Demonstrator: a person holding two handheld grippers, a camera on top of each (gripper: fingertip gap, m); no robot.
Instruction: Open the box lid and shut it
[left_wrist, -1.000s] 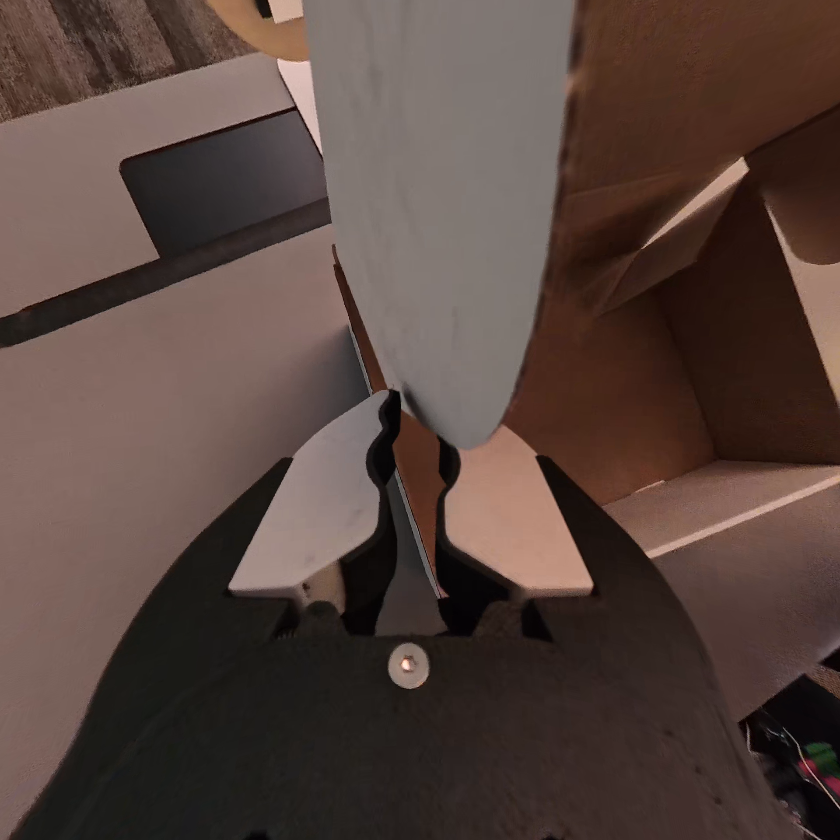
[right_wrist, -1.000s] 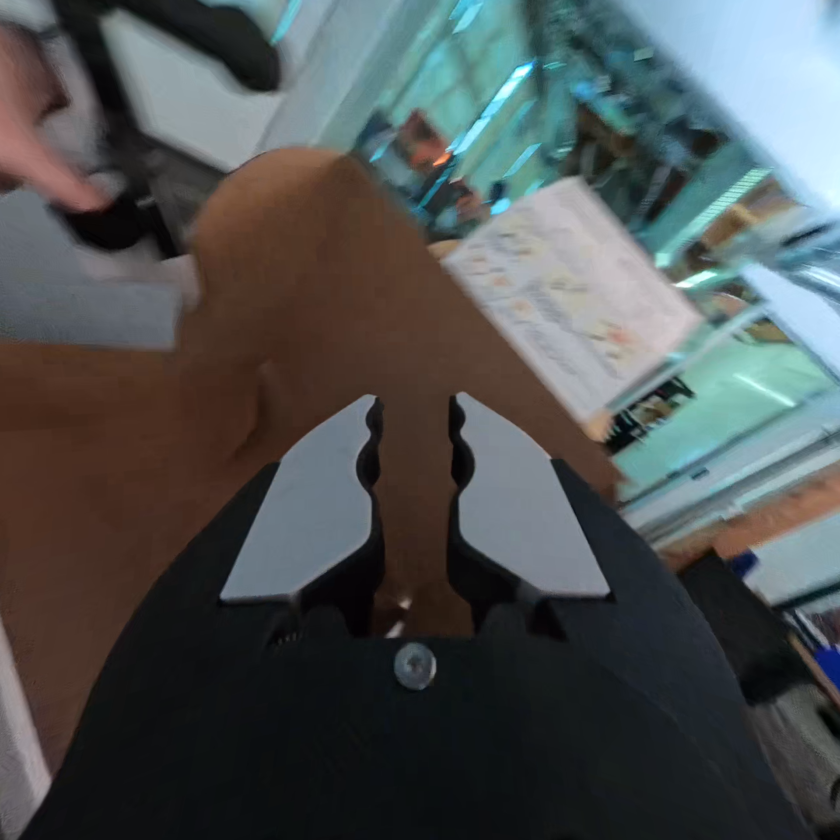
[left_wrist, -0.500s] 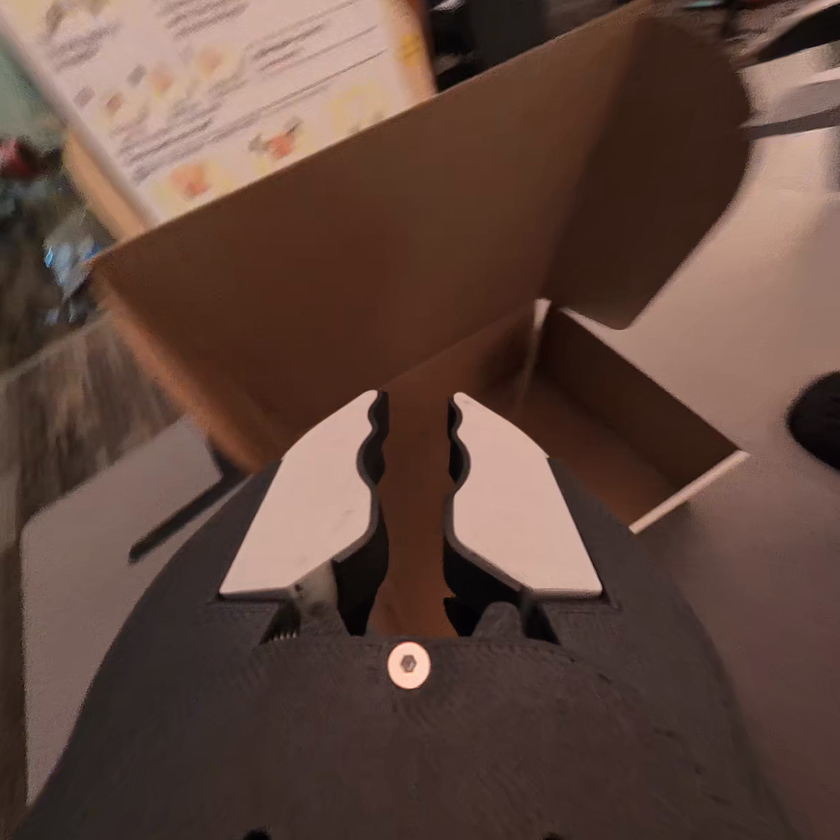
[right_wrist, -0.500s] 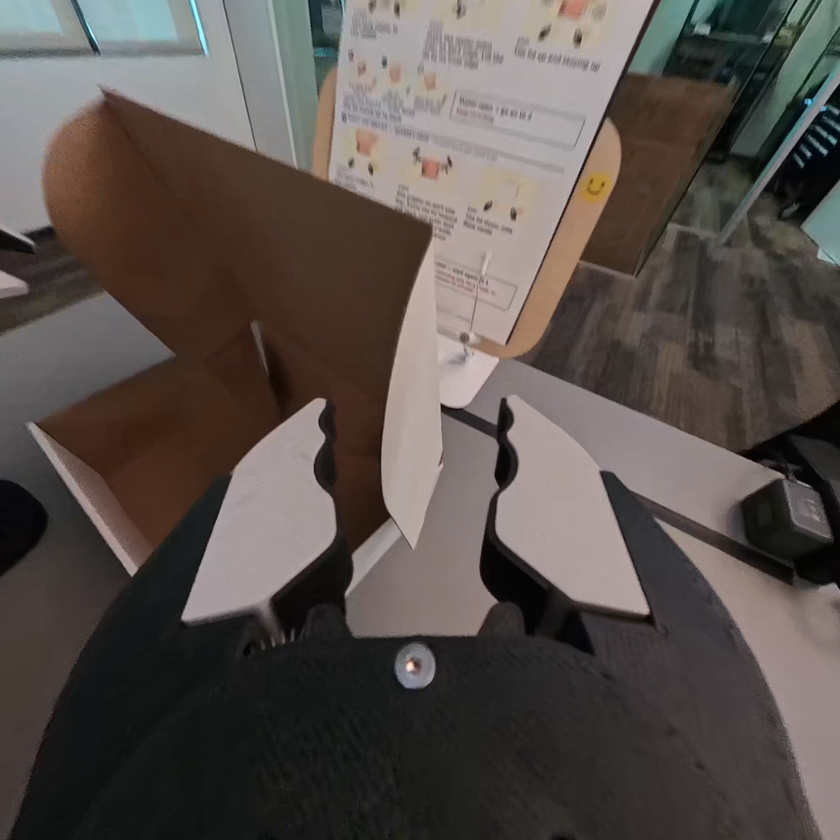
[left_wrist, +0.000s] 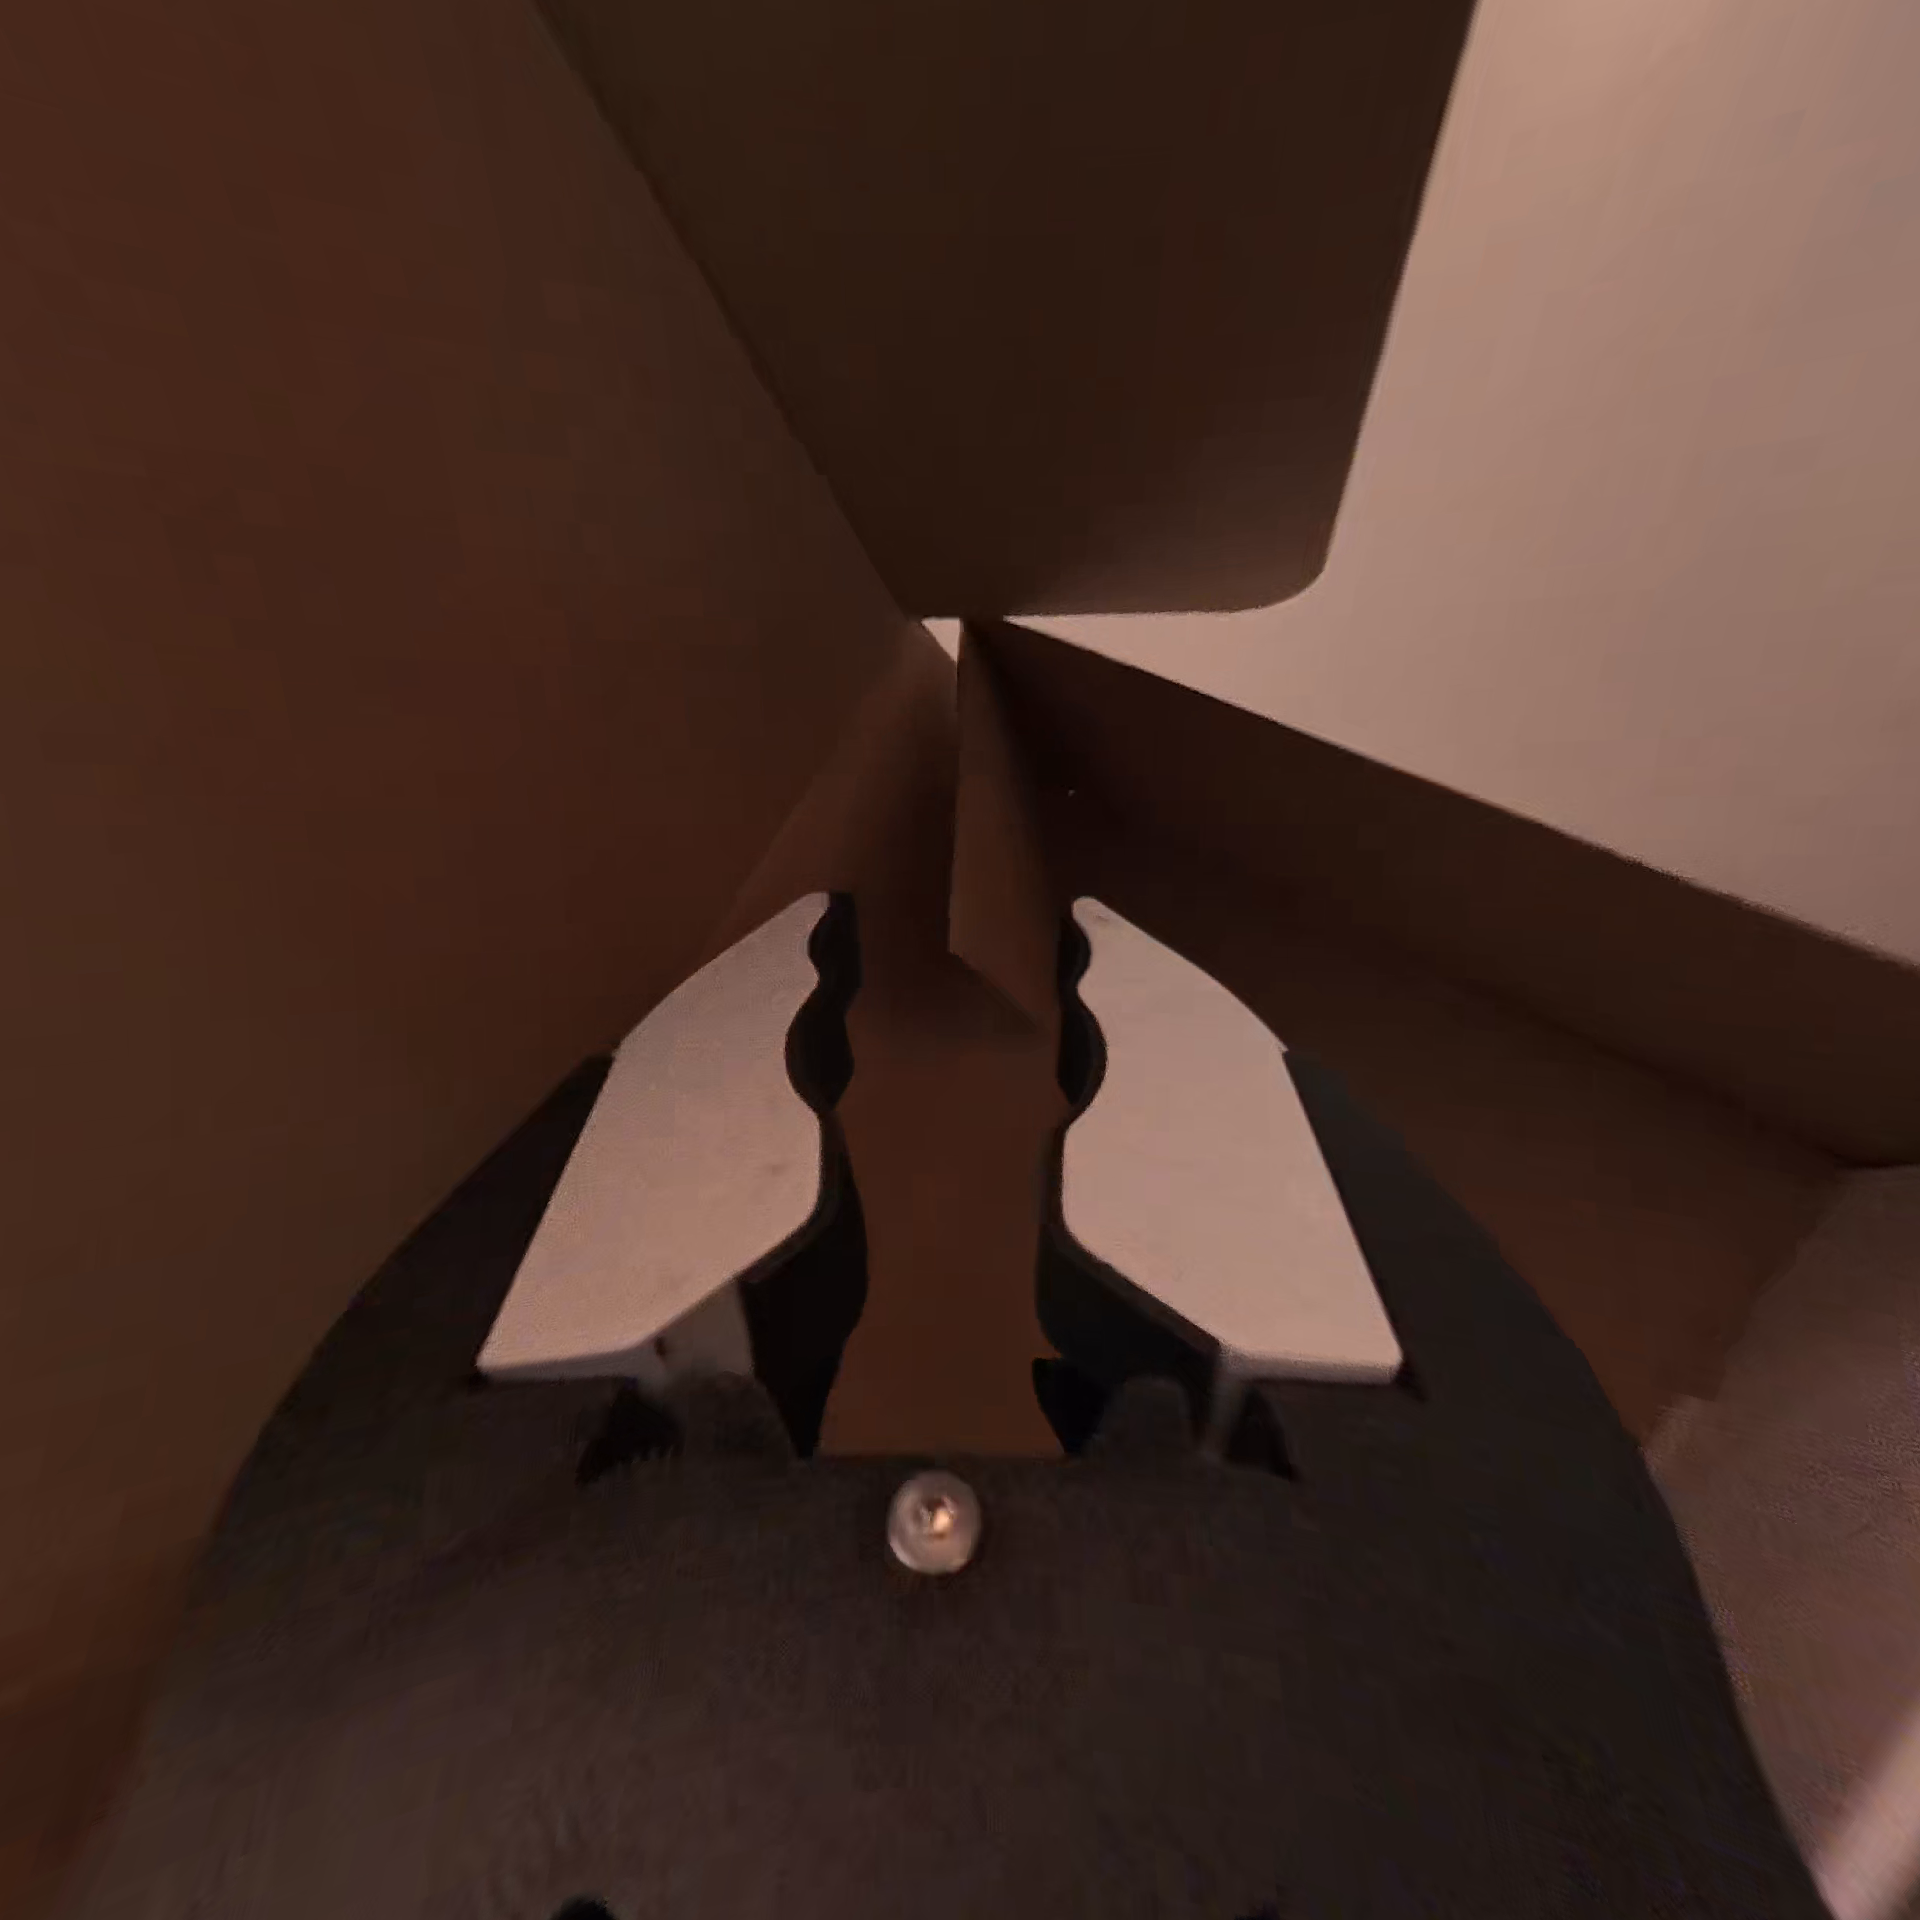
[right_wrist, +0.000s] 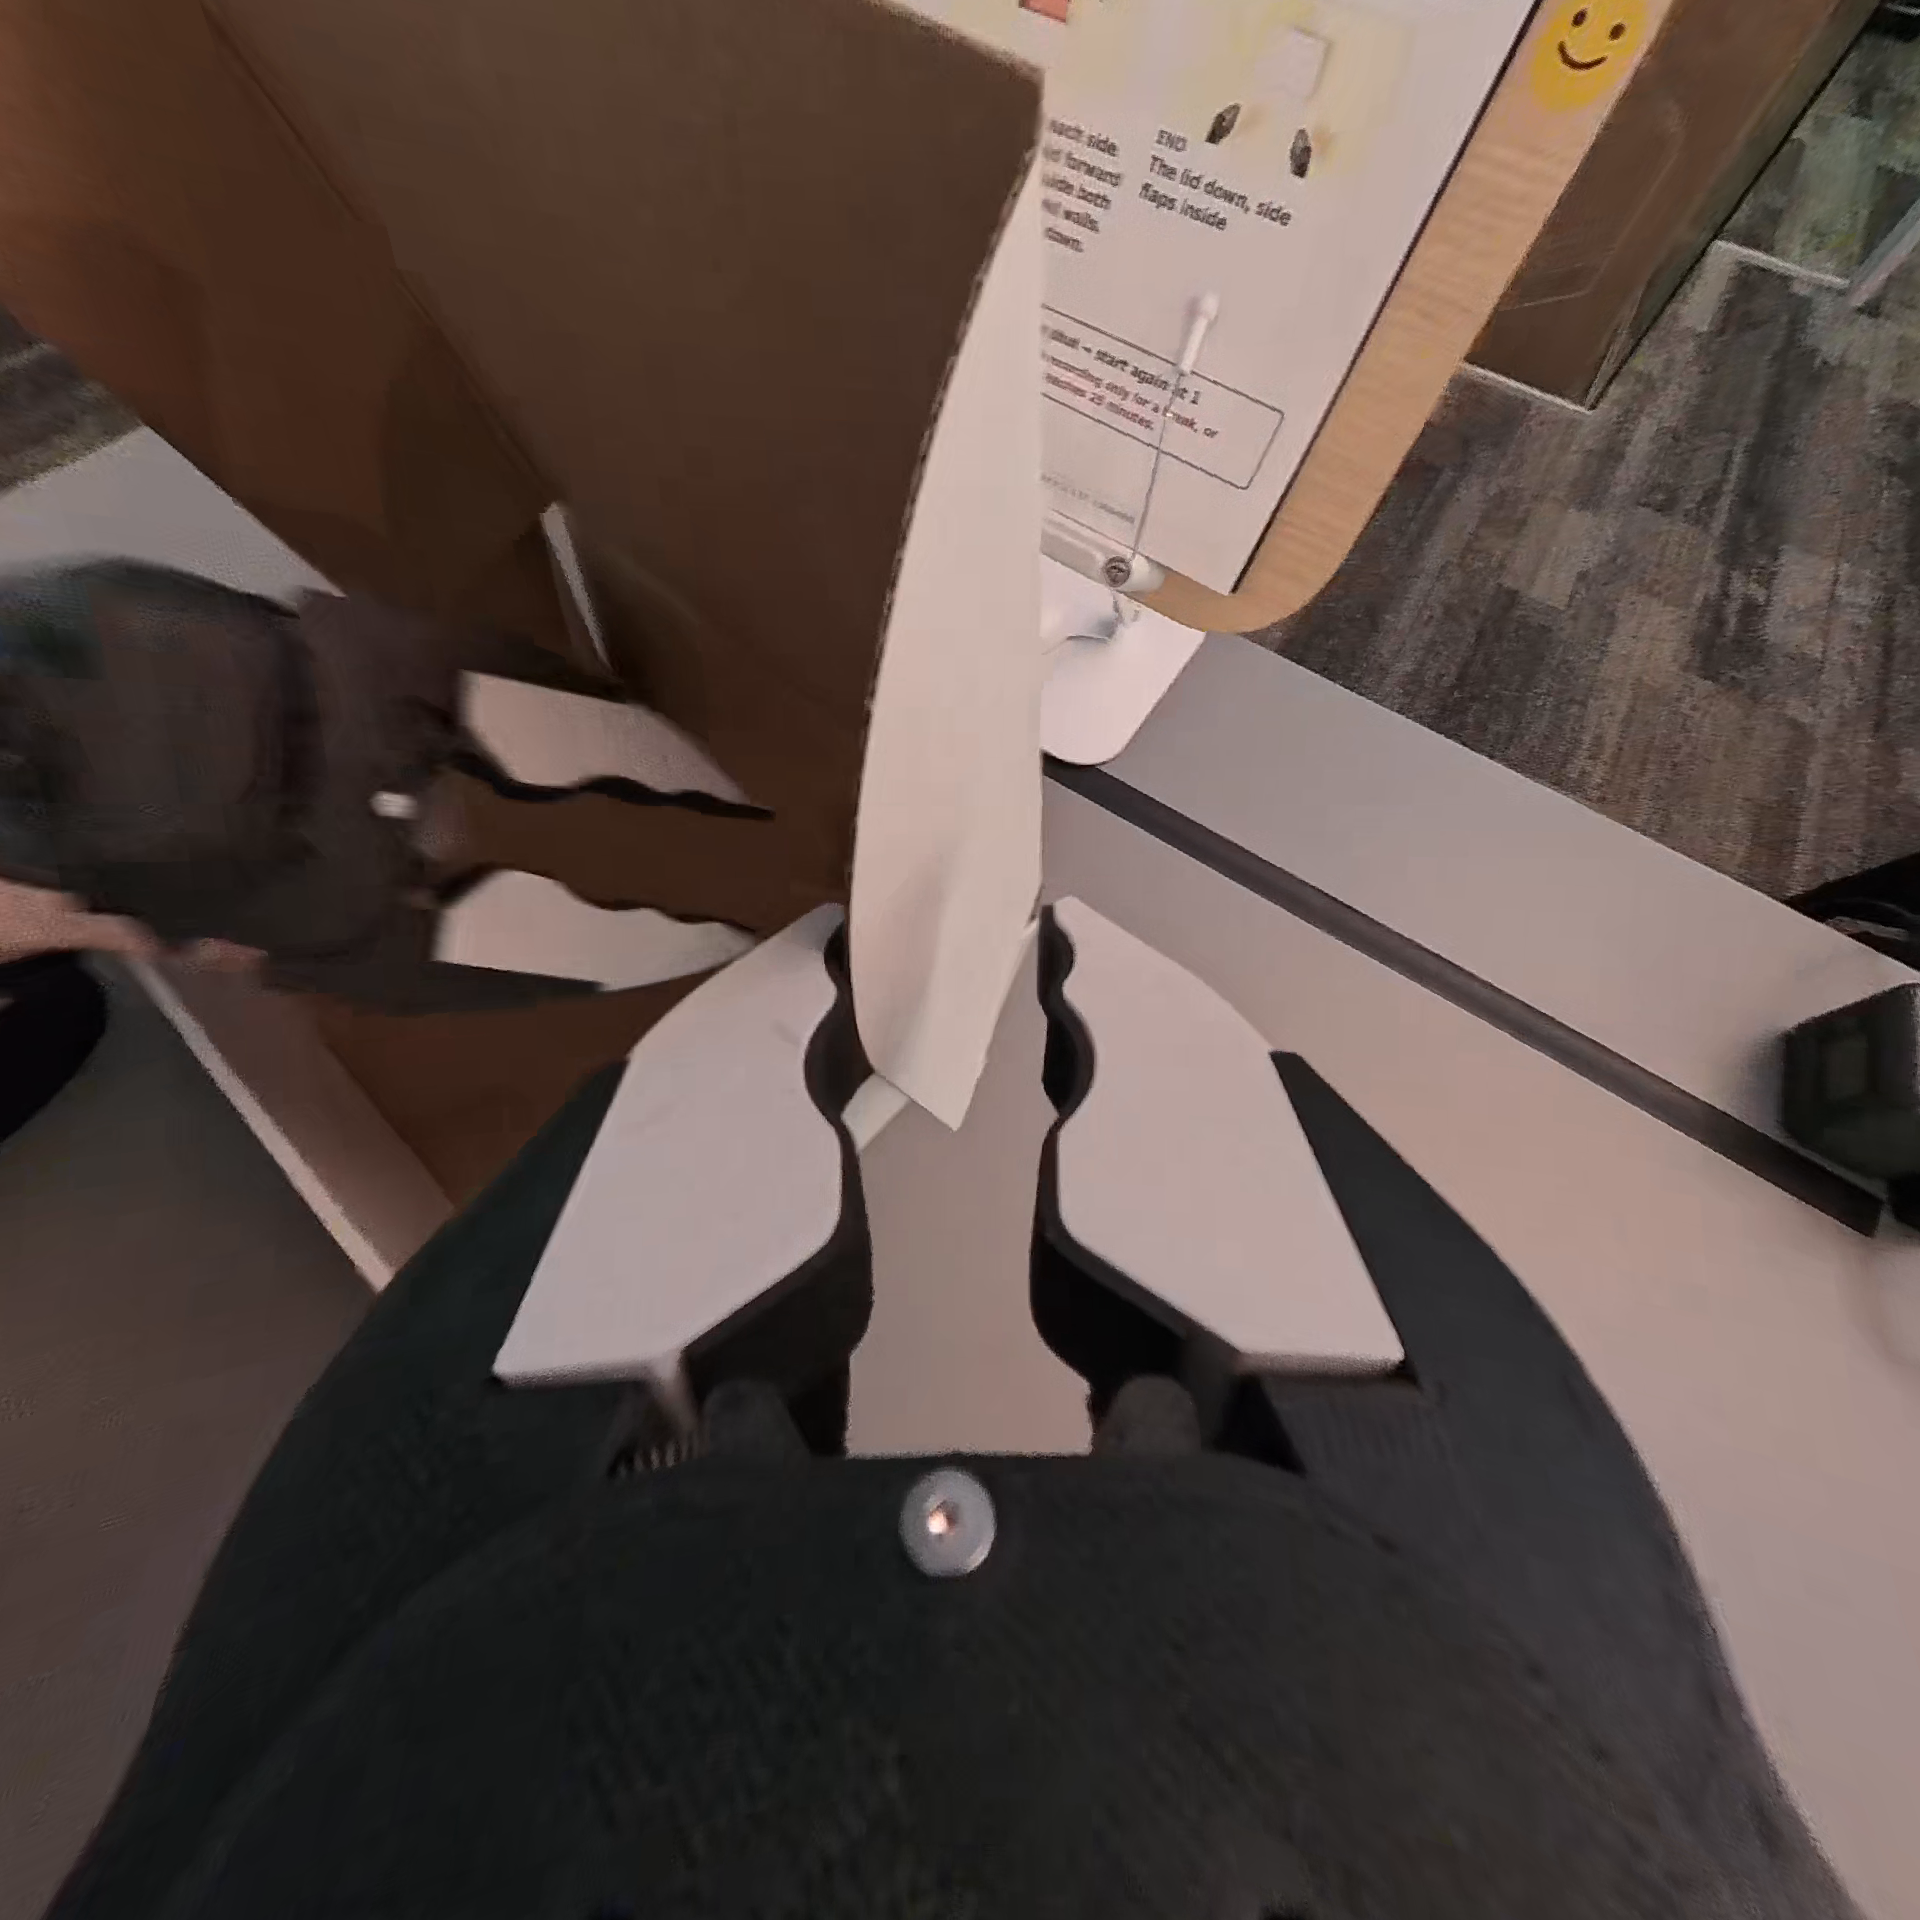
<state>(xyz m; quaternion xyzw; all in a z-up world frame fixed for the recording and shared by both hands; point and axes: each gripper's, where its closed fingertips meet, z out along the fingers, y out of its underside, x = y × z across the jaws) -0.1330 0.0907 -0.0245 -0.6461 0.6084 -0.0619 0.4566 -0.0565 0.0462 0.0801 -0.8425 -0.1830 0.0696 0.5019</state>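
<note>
The right gripper (right_wrist: 943, 1023) is parted around the white side flap (right_wrist: 951, 727) of the raised lid (right_wrist: 623, 312). The left gripper (right_wrist: 665, 883), also parted, reaches inside the box (right_wrist: 436, 1070) on the grey surface (right_wrist: 1455, 935). Behind stands a printed sign (right_wrist: 1195, 260).

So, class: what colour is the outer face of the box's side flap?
White, on the side flap; best seen in the right wrist view.

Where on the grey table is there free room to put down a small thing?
Free: the grey table right of the brown cardboard box, up to the dark groove. Crowded: the box's inside, where the left gripper reaches; the right gripper straddles its white side flap.
</note>
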